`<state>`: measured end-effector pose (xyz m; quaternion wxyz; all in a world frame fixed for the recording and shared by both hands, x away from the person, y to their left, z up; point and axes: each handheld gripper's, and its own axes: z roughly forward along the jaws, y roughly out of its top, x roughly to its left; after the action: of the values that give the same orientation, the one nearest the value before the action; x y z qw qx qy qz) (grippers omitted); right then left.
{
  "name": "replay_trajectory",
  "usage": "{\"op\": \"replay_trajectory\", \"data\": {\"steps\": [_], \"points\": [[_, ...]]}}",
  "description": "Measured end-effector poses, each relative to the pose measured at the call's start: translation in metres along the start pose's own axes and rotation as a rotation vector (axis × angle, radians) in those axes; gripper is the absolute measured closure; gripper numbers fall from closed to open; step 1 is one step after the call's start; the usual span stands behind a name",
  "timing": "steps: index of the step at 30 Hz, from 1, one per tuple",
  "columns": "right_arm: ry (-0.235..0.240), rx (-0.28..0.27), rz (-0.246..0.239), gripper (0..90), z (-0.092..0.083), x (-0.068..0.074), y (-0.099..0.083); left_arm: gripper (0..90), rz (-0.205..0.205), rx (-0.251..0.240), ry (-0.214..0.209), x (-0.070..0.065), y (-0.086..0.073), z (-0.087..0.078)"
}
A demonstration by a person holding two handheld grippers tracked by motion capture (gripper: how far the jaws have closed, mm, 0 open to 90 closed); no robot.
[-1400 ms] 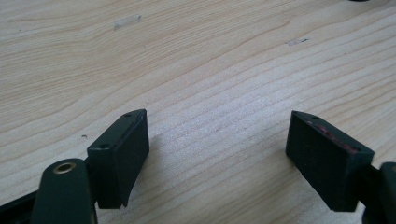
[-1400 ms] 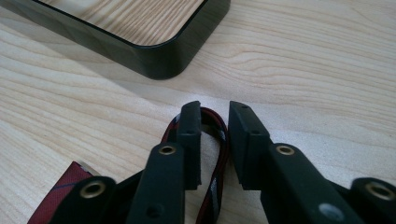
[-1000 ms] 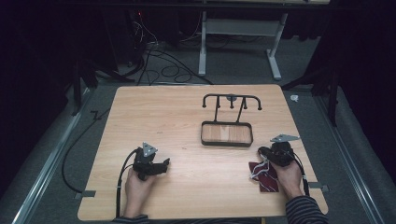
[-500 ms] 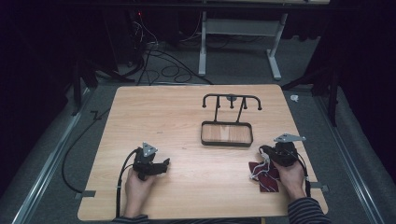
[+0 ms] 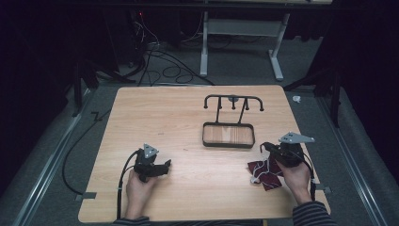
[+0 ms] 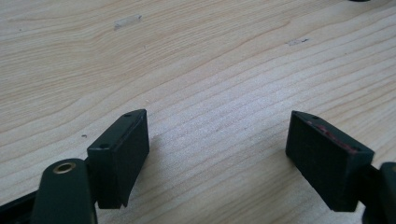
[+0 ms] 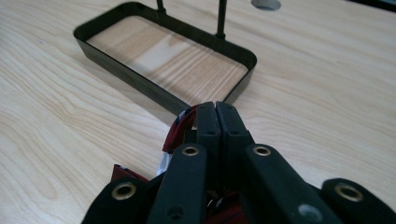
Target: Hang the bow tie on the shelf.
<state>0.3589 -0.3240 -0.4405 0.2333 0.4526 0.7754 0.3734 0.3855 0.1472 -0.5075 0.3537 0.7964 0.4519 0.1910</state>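
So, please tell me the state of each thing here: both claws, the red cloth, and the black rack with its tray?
Left claw: open, empty, jaws wide apart just above the bare table.
Right claw: shut on the red cloth.
Red cloth: crumpled, mostly lying on the table, one edge pinched in the right claw.
Rack: upright, nothing hanging from it.
Tray: empty.

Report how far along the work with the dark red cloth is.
Done: the right gripper has shut on a fold of the dark red cloth. In hand: most of the cloth lies on the table near the black rack, whose tray and hooks hold nothing. Left: probably lifting the cloth to the rack. The left gripper is open over bare wood.
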Motion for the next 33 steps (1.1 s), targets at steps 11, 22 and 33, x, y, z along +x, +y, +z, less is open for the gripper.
{"op": "replay_trajectory", "data": {"steps": [11,22,33], "points": [[-0.003,-0.053,-0.046,90.0,-0.020,0.009,0.017,21.8,0.000,0.000,0.000,0.000,0.000,0.000],[0.012,-0.078,-0.075,90.0,-0.023,0.017,0.028,21.8,-0.002,0.000,0.001,0.000,0.000,0.000],[0.030,-0.111,-0.090,90.0,-0.028,0.023,0.040,21.8,-0.007,-0.001,0.008,-0.001,0.000,-0.001]]}}
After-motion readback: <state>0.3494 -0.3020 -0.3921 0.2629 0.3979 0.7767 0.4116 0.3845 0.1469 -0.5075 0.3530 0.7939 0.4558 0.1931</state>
